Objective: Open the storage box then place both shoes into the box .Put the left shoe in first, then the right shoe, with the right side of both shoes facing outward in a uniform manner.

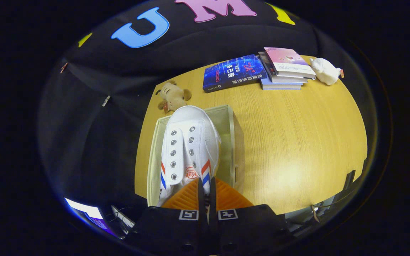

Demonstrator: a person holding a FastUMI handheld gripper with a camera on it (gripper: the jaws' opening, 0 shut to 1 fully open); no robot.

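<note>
A white canvas shoe point(190, 142) with red and blue side stripes and metal eyelets hangs from my gripper point(205, 185), toe pointing away from me. Both fingers point(200, 193) press on its heel edge with only a thin gap between them. The shoe is over the open cream fabric storage box point(234, 142), which stands near the left edge of the wooden table point(297, 142). The shoe covers most of the box's inside, so I cannot tell what lies under it. The toe reaches past the box's far wall.
A small tan plush toy point(172, 96) lies just beyond the box. A blue book point(233, 73), a stack of books point(285, 67) and a white plush toy point(326, 70) sit along the table's far edge. Bare wood spreads to the right of the box.
</note>
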